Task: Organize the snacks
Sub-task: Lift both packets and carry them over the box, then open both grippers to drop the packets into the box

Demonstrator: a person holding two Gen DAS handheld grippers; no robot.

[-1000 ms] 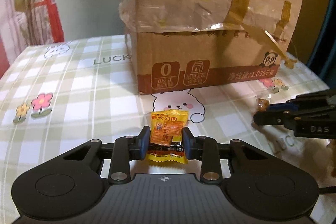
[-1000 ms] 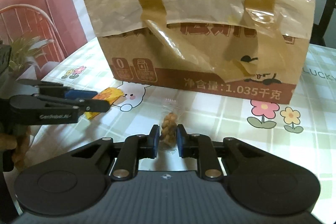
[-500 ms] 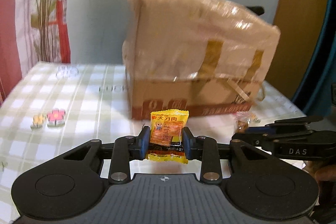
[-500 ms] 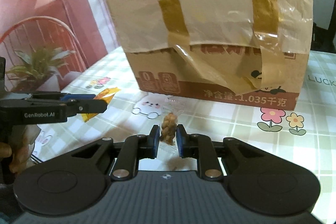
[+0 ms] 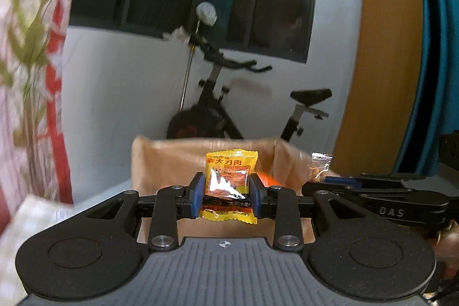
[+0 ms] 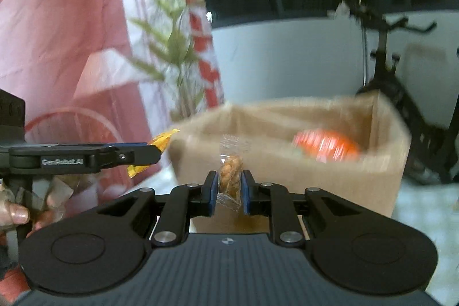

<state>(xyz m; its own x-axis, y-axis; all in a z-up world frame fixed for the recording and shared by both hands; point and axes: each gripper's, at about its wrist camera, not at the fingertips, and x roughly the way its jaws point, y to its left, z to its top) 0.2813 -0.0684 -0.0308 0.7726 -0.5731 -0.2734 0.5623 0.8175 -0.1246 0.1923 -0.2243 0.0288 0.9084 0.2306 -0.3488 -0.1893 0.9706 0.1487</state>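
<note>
My left gripper (image 5: 228,195) is shut on a yellow snack packet (image 5: 229,179) with red print, held upright level with the rim of the open cardboard box (image 5: 160,162). My right gripper (image 6: 228,191) is shut on a clear-wrapped brown twisted snack (image 6: 229,174), held just before the box's (image 6: 287,177) near wall. An orange packet (image 6: 327,146) lies inside the box. The right gripper shows at the right of the left wrist view (image 5: 324,182). The left gripper and its yellow packet (image 6: 163,141) show at the left of the right wrist view.
An exercise bike (image 5: 229,111) stands behind the box against a white wall. A red and pink curtain (image 6: 57,48) and a green plant (image 6: 178,48) are at the left. A checked tablecloth (image 6: 424,200) shows beside the box. A wooden door (image 5: 381,62) is at the right.
Both grippers have risen with their snacks from table height to the level of the box's open top. The box's inside and the orange packet now show.
</note>
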